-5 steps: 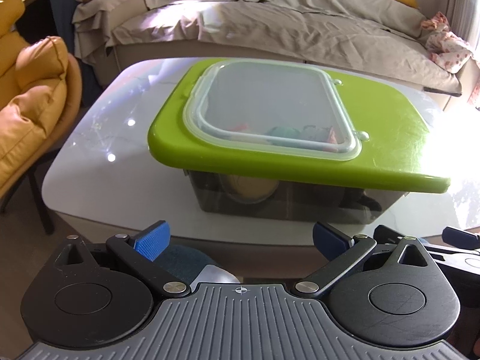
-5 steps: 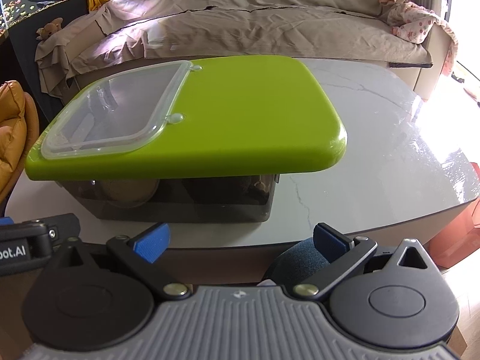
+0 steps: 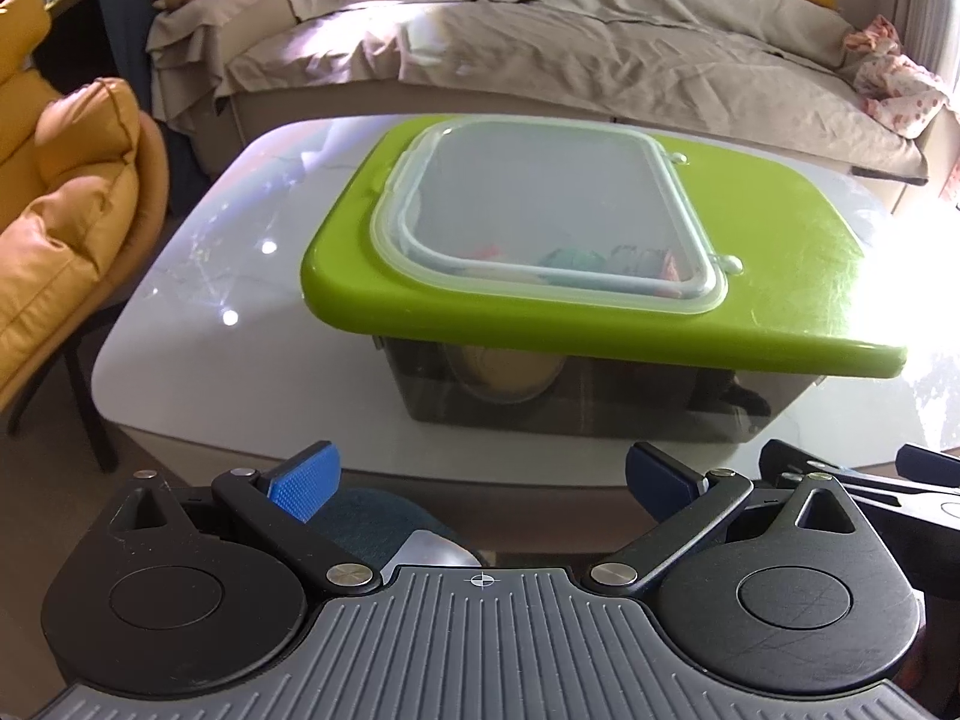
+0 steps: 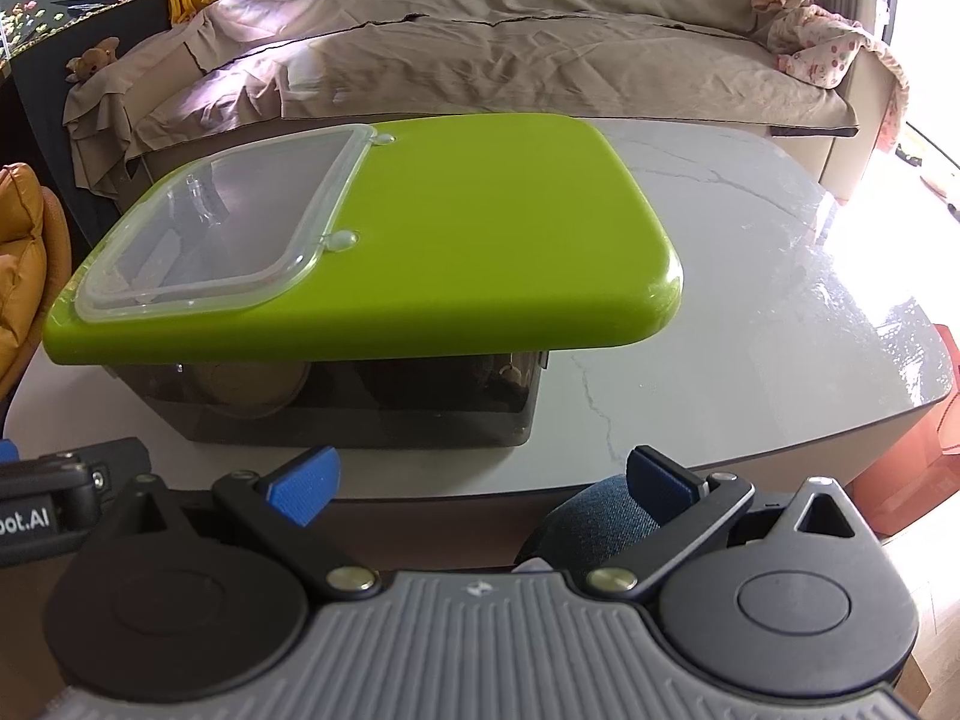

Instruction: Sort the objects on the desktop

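Note:
A smoky transparent storage box [image 3: 576,396] stands on the white marble table [image 3: 198,324], with a green lid [image 3: 798,276] lying across its top and overhanging the right side. The lid has a clear window panel [image 3: 540,210]; small coloured objects show dimly through it. The box also shows in the right wrist view [image 4: 360,408] under the green lid [image 4: 480,240]. My left gripper [image 3: 480,480] is open and empty, held off the table's near edge. My right gripper [image 4: 480,480] is open and empty, also short of the near edge.
A sofa under a beige cover [image 3: 540,30] runs behind the table. A yellow cushioned chair [image 3: 60,210] stands at the left. A pink patterned cloth [image 4: 822,42] lies on the sofa's right end. An orange-red object [image 4: 912,480] sits below the table's right edge.

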Demonstrator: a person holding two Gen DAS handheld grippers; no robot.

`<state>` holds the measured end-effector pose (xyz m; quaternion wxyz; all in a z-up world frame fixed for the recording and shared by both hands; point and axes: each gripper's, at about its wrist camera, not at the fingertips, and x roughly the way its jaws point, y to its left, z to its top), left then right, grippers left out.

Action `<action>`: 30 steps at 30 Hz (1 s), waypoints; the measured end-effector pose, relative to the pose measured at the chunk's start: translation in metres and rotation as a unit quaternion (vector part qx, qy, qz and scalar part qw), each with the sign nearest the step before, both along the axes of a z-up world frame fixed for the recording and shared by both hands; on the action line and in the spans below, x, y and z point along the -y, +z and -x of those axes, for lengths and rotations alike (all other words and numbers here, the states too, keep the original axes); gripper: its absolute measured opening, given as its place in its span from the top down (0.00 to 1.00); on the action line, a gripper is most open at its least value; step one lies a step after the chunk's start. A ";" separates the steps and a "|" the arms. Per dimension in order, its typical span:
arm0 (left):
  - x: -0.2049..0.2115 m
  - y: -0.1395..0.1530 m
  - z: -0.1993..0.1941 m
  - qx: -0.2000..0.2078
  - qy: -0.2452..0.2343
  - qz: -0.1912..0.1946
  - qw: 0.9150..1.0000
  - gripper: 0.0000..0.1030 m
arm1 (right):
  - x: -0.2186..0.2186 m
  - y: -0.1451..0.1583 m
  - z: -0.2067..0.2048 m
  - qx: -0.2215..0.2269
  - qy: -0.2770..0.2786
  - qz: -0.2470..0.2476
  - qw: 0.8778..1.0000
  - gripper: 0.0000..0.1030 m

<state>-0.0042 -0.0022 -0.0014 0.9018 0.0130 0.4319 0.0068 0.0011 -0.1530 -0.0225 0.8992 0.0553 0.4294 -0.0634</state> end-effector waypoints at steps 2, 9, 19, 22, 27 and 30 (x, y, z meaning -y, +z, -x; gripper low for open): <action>0.000 0.000 0.003 0.002 0.001 -0.005 1.000 0.00 | -0.001 0.000 -0.001 -0.002 0.001 0.000 1.000 0.00; -0.005 -0.003 -0.006 -0.024 0.009 0.003 1.000 0.00 | -0.001 0.001 -0.001 0.004 -0.001 -0.003 1.000 0.00; -0.008 -0.006 -0.010 -0.034 0.011 0.003 0.999 0.00 | -0.004 0.001 -0.003 -0.006 0.000 0.006 1.000 0.00; -0.008 -0.006 -0.010 -0.036 0.011 0.004 0.999 0.00 | -0.004 0.004 -0.003 -0.007 0.002 0.006 1.000 0.00; -0.008 -0.006 -0.010 -0.037 0.009 0.003 0.999 0.00 | -0.004 0.003 -0.003 -0.007 0.003 0.006 1.000 0.00; -0.007 -0.007 -0.010 -0.037 0.008 0.002 0.999 0.00 | -0.004 0.002 -0.003 -0.007 0.004 0.006 1.000 0.00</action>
